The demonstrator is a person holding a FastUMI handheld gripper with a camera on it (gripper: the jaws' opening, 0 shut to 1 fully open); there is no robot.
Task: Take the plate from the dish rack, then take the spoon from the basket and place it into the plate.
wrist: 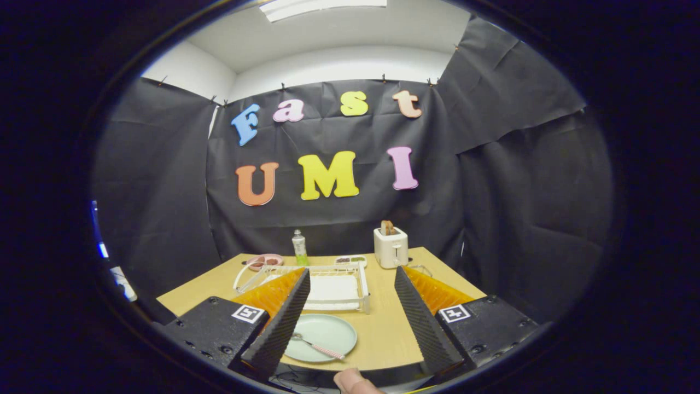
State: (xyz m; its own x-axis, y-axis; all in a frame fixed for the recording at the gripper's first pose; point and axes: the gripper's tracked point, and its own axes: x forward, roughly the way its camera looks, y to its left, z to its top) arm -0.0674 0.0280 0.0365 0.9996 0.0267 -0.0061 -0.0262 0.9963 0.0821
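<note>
A: Checking the finger state first: how set?

B: Stood spread wide on the gripper (352,269). Clamped on nothing, with both fingers bare.

A: And found the task items where?

B: Located the plate (328,331) flat on the table (383,334), between the fingers and close in. Sat nearer the left finger, which covered part of its rim, and lay short of the dish rack (361,284). Located the spoon (320,346) inside the plate, bowl end toward the left finger and striped handle angled toward the near rim.

A: Judged the step in hand as what?

B: Judged as release and clearance, with placement apparently complete. To do it well: lift straight up and back, keeping the fingers wide. Avoid any sideways drift, so as not to clip the plate rim with the left finger and tip the spoon out. Mind also the fingertip (353,380) at the near table edge.

A: Noted what in the containers?

B: Dish rack: appeared to hold no plate, only a white liner on its floor. Pink dish (264,261) beyond the rack: held brownish pieces, too small to identify. Small tray (350,260) beside the bottle (299,247): held dark and green bits, likewise unclear. Toaster (390,247): carried a slice upright in its slot. Wire frame (420,269) just beyond the right finger: possibly the basket, mostly hidden, contents not readable.
</note>
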